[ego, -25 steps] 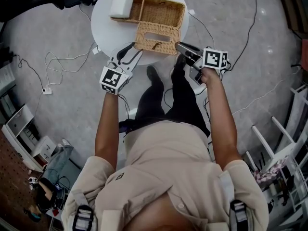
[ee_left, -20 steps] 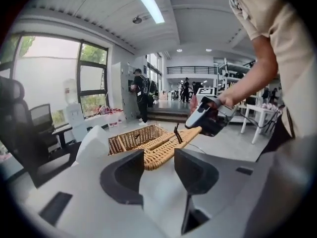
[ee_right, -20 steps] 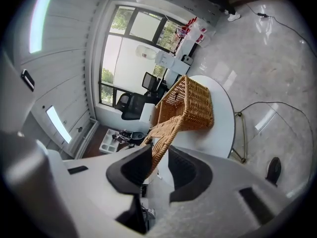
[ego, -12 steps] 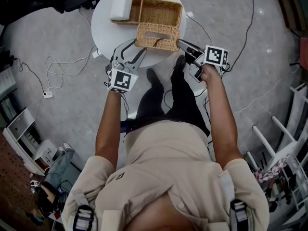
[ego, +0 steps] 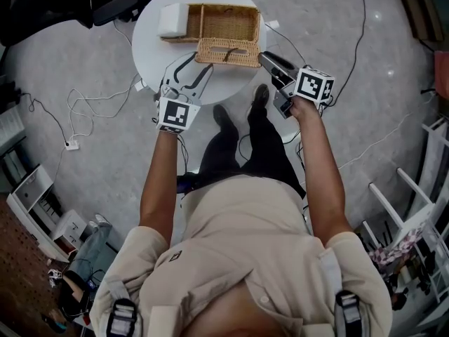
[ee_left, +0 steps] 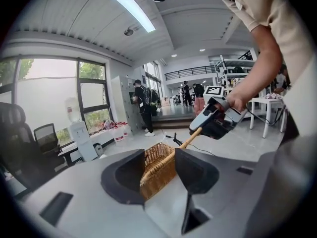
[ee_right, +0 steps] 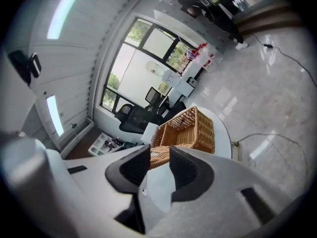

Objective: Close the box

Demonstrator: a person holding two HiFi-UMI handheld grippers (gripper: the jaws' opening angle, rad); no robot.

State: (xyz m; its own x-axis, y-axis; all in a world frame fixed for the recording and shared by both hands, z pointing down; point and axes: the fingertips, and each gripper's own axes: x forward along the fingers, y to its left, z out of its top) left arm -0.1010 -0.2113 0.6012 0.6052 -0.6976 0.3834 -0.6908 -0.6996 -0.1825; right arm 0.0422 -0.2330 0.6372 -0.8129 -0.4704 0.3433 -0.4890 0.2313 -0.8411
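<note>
A wicker box (ego: 223, 21) stands open on the round white table (ego: 151, 48). Its lid (ego: 228, 52) hangs off the near side, and a white block (ego: 172, 20) sits at its left end. My left gripper (ego: 191, 67) is at the lid's left end, jaws spread wide. In the left gripper view the lid's edge (ee_left: 166, 155) runs between the jaws, and the pads are clear of it. My right gripper (ego: 264, 57) is at the lid's right corner. Its jaws are opening, with the lid's edge (ee_right: 157, 158) in the gap between them.
The table's near rim lies just under both grippers. The person's legs and shoes (ego: 224, 114) are in front of the table. Cables and a power strip (ego: 69, 144) trail over the floor at the left. A black chair (ego: 105, 5) stands at the back left and a white rack (ego: 414, 216) at the right.
Both grippers have moved forward to the lid's near edge. The left jaws have spread wider. The lid looks narrower from above than before.
</note>
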